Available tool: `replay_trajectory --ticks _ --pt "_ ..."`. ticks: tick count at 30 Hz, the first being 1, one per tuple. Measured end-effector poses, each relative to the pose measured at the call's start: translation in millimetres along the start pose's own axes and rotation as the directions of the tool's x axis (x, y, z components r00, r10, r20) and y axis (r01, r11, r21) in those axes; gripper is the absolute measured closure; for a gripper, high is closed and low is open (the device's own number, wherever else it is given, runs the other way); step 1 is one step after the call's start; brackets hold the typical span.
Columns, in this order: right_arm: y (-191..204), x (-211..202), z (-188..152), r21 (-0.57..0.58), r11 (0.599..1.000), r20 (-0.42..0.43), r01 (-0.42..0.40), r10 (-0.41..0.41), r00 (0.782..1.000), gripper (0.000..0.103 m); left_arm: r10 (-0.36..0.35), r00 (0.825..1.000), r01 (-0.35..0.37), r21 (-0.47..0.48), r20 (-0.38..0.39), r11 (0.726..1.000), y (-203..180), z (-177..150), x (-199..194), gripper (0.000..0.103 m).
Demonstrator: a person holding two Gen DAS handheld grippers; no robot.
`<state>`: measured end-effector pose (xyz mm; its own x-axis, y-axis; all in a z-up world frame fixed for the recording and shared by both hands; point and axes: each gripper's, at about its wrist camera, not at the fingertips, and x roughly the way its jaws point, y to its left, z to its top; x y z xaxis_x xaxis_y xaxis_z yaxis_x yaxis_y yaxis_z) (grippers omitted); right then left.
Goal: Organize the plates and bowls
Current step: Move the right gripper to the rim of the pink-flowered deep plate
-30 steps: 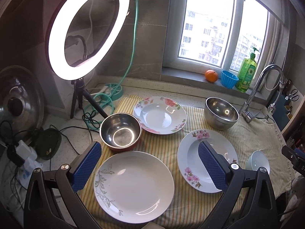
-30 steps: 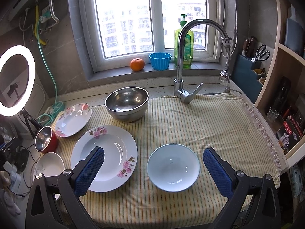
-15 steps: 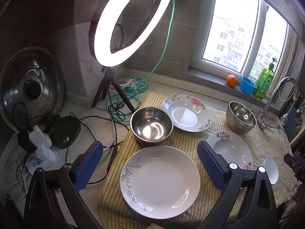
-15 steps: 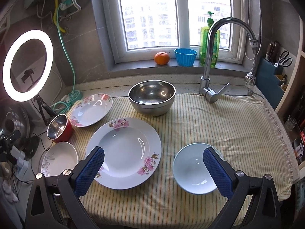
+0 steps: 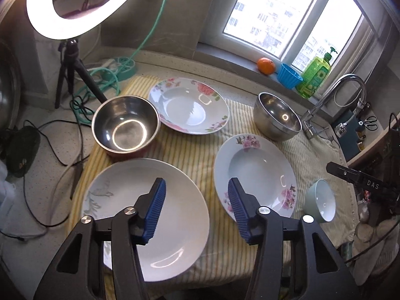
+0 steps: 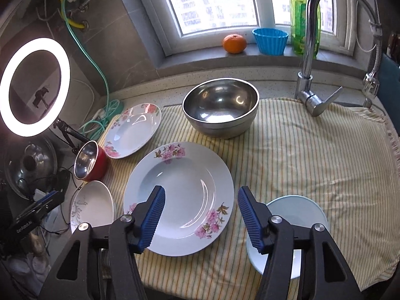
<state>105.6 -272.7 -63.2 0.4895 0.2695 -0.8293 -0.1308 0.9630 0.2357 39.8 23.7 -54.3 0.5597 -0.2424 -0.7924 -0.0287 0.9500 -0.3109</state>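
On a striped cloth (image 5: 190,150) lie a white leaf-pattern plate (image 5: 130,200), a pink-flower deep plate (image 5: 255,172), a rose-pattern plate (image 5: 187,105), a red-sided steel bowl (image 5: 125,125), a large steel bowl (image 5: 276,116) and a small pale bowl (image 5: 321,200). My left gripper (image 5: 196,210) is open and empty above the white plate's right rim. My right gripper (image 6: 201,217) is open and empty above the pink-flower plate (image 6: 178,192), with the pale bowl (image 6: 300,207) under its right finger. The steel bowl (image 6: 221,107) stands behind.
A ring light on a tripod (image 5: 67,7) stands at the back left with cables and a green hose (image 5: 105,77). A tap (image 6: 310,57) rises at the back right. An orange (image 6: 234,43), blue cup (image 6: 270,40) and soap bottle (image 6: 301,22) sit on the windowsill.
Both grippers' jaws have narrowed but stay open. The left view has swung back right and closer over the white plate; the right gripper has shifted left over the pink-flower plate.
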Motion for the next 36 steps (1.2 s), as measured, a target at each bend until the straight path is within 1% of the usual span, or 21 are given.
replay_trajectory --ticks 1,2,3,4,5,6,8,10,12,13,15,18,20,23,27,30,32,35,36 --pt "-5.5 5.4 5.3 -0.008 1.0 -0.025 0.002 -0.002 1.0 0.054 -0.019 0.999 0.019 -0.003 -0.029 1.0 -4.2 0.0 8.1 0.068" --pt "-10.6 11.2 9.9 -0.011 1.0 -0.052 0.006 -0.006 0.999 0.059 -0.034 0.998 0.034 -0.003 -0.055 0.999 -8.2 0.1 15.3 0.07" --pt "-17.1 16.7 14.4 -0.003 1.0 -0.081 -0.003 0.003 0.997 0.061 -0.049 0.996 0.049 -0.003 -0.079 0.999 -11.1 1.2 22.0 0.072" --pt "-23.4 22.3 18.7 0.012 1.0 -0.11 -0.024 0.025 0.994 0.062 -0.063 0.993 0.062 -0.007 -0.103 0.998 -13.3 2.9 28.2 0.076" --pt "-29.3 27.4 22.6 0.029 0.999 -0.132 -0.039 0.042 0.99 0.067 -0.071 0.99 0.07 -0.012 -0.122 0.997 -14.8 5.0 33.9 0.078" --pt "-34.1 32.5 26.3 0.042 0.998 -0.154 -0.049 0.055 0.987 0.067 -0.081 0.987 0.08 -0.016 -0.139 0.997 -16.0 7.7 39.6 0.082" --pt "-38.8 44.9 32.4 0.043 0.995 -0.204 -0.086 0.093 0.975 0.068 -0.089 0.982 0.086 -0.025 -0.167 0.996 -17.5 13.4 50.7 0.083" --pt "-40.2 55.6 34.4 0.01 0.997 -0.231 -0.076 0.077 0.97 0.07 -0.087 0.978 0.084 -0.024 -0.19 0.996 -18.8 18.8 58.9 0.085" --pt "-42.3 68.1 35.5 -0.011 0.998 -0.267 -0.067 0.061 0.962 0.076 -0.082 0.975 0.081 -0.015 -0.208 0.997 -19.3 22.9 66.3 0.087" --pt "-44.7 73.5 36.0 -0.006 0.998 -0.283 -0.061 0.056 0.958 0.078 -0.08 0.973 0.08 -0.008 -0.216 0.997 -20.5 24.7 69.6 0.086" --pt "-49.0 83.9 37.6 0.009 0.998 -0.31 -0.064 0.063 0.949 0.079 -0.075 0.969 0.076 -0.004 -0.237 0.997 -18.6 27.5 79.0 0.086" --pt "-47.4 97.6 39.9 0.001 0.998 -0.342 -0.067 0.063 0.938 0.081 -0.081 0.96 0.078 -0.022 -0.269 0.997 -16.8 32.1 92.1 0.091" --pt "-44.1 103.3 39.2 -0.004 0.998 -0.357 -0.068 0.062 0.932 0.083 -0.08 0.956 0.076 -0.024 -0.282 0.997 -15.7 34.7 98.0 0.091" --pt "-44.8 110.8 39.8 0.018 0.997 -0.379 -0.078 0.079 0.922 0.085 -0.083 0.951 0.078 -0.03 -0.297 0.997 -14.7 37.6 104.0 0.091" --pt "-46.7 117.2 40.8 0.025 0.997 -0.387 -0.067 0.071 0.919 0.085 -0.08 0.944 0.073 -0.034 -0.319 0.997 -11.7 38.9 110.1 0.091" --pt "-47.8 119.2 42.2 0.042 0.996 -0.396 -0.077 0.087 0.914 0.085 -0.094 0.936 0.082 -0.048 -0.34 0.995 -7.7 38.6 114.5 0.091" --pt "-47.4 120.1 42.6 0.036 0.996 -0.402 -0.076 0.084 0.912 0.085 -0.093 0.932 0.08 -0.05 -0.352 0.996 -7.0 38.8 118.2 0.091" --pt "-47.2 122.3 41.8 0.03 0.996 -0.414 -0.08 0.085 0.907 0.085 -0.114 0.921 0.095 -0.07 -0.374 0.993 -5.1 38.0 122.3 0.091" --pt "-46.1 123.6 41.1 0.027 0.997 -0.417 -0.077 0.082 0.905 0.085 -0.113 0.92 0.095 -0.068 -0.376 0.993 -5.4 37.8 122.5 0.091"
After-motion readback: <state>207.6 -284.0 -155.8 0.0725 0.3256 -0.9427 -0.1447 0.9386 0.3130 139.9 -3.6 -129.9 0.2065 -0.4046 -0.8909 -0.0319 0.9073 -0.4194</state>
